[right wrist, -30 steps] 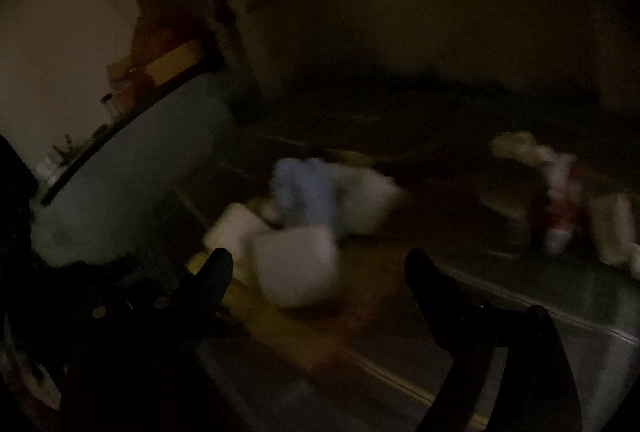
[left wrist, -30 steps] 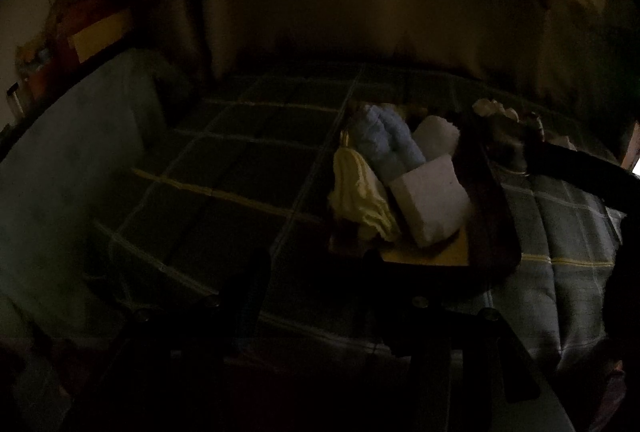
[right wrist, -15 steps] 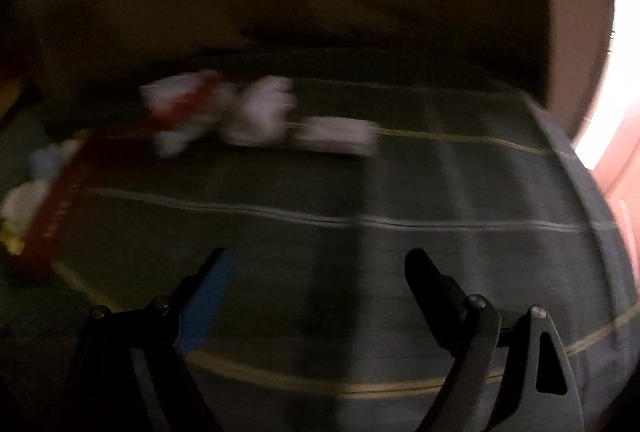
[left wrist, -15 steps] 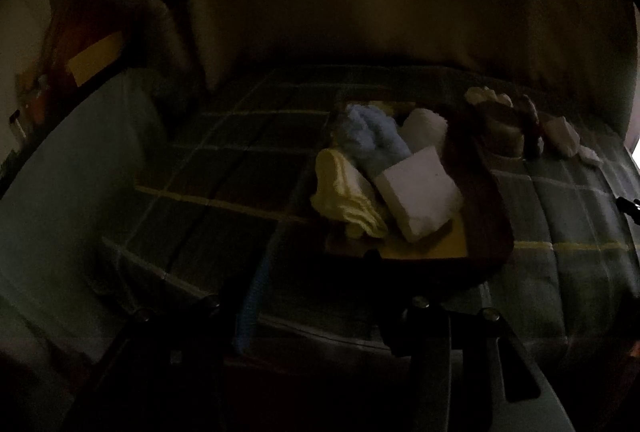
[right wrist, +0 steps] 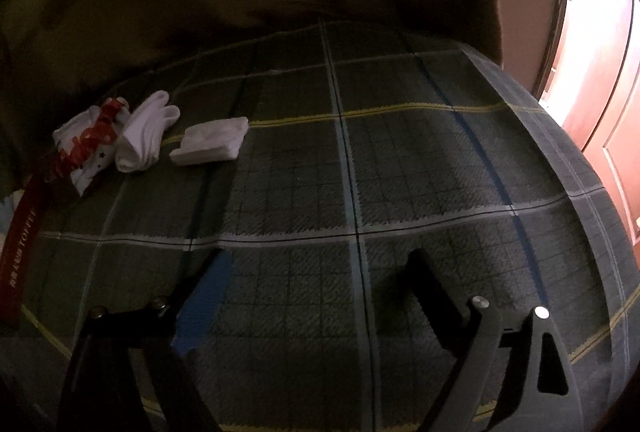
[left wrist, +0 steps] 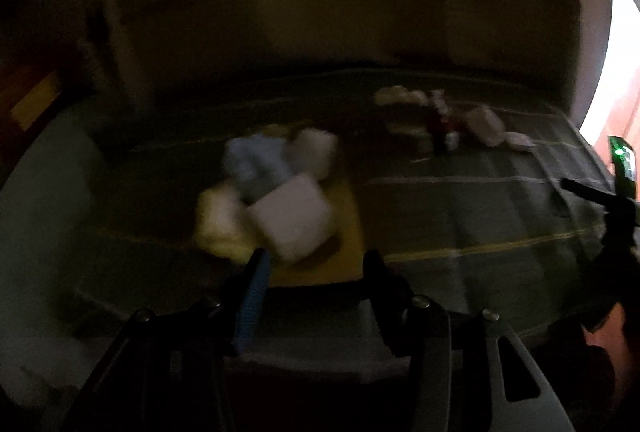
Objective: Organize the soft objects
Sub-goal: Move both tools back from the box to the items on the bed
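1. Your left tongs (left wrist: pixel 314 258) hang over the bed (left wrist: pixel 460 216) with the jaws partly apart and nothing between them. This view is blurry and dark.
2. Just past the tips of your left tongs sits a pile of soft things in a box (left wrist: pixel 348 232) with a yellow floor: a pale yellow cloth (left wrist: pixel 218 220) on the left, a white folded block (left wrist: pixel 294 216) beside it, a light blue bundle (left wrist: pixel 256 162) behind them, and a white roll (left wrist: pixel 316 150) next to the blue one. You cannot tell if they touch each other, as the blur is too strong.
3. Your right tongs (right wrist: pixel 316 264) hang over the plaid bed cover (right wrist: pixel 400 160). The jaws are wide, they are opening, and nothing is between them.
4. Far to the left in the right view lie three soft things in a row on the bed cover: a white cloth with red marks (right wrist: pixel 86 144), then a white sock bundle (right wrist: pixel 146 132) touching it, then a flat folded white cloth (right wrist: pixel 210 146) just beside that.
5. A dark red box edge (right wrist: pixel 22 244) with small pale letters runs along the left side of the right view.
6. A bright doorway (right wrist: pixel 596 72) shows at the far right.
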A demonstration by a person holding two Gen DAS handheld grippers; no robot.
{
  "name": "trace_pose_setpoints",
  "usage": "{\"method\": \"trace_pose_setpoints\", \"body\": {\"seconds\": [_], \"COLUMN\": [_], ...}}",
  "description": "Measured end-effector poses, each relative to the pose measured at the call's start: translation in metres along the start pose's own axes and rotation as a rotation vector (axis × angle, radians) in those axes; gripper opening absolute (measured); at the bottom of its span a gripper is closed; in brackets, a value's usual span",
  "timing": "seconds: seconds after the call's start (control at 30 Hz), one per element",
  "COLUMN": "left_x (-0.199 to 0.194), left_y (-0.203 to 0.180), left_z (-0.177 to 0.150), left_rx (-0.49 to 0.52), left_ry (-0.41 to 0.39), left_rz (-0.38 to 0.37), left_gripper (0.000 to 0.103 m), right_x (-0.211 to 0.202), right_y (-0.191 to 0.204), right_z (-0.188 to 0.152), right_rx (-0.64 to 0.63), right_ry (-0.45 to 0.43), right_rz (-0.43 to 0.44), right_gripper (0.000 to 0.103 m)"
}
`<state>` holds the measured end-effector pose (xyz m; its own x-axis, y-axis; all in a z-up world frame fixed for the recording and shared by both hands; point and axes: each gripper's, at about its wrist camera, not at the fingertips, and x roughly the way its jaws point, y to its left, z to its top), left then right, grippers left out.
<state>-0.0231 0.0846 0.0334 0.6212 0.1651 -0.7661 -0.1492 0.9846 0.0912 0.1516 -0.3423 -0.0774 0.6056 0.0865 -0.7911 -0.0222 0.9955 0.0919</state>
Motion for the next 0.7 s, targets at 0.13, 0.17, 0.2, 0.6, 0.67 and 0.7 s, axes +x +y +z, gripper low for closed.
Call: {"method": "trace_pose_setpoints", "body": {"seconds": [0.13,0.17,0.2,0.6,0.67,0.7], "left_x": [0.014,0.02,0.025,0.139,0.16,0.168], "left_y": [-0.036,-0.048,-0.056,-0.108,-0.109,-0.109], "left_z": [0.031,0.042,0.05,0.162,0.174,0.179], "left_rx": [0.065,0.081,0.094,0.033,0.025,0.013], "left_ry": [0.009,0.011,0.014,0.079,0.115,0.124], "left_rz": [-0.106,-0.129,-0.145,-0.333,-0.348,-0.351], "left_gripper": [0.049,0.049,0.049,0.049,0.049,0.049], "right_x": [-0.004,-0.004,-0.004,-0.009,-0.011,-0.011], "right_y": [0.002,0.002,0.002,0.0,0.001,0.001], "right_z": [-0.002,-0.002,-0.001,0.0,0.0,0.0], "right_rx": [-0.006,-0.005,-0.005,0.007,0.003,0.002], "right_ry": [-0.017,-0.018,-0.017,-0.053,-0.062,-0.064], "right_rz": [0.033,0.041,0.048,0.159,0.171,0.174], "right_gripper": [0.092,0.092,0.092,0.093,0.093,0.093]}}
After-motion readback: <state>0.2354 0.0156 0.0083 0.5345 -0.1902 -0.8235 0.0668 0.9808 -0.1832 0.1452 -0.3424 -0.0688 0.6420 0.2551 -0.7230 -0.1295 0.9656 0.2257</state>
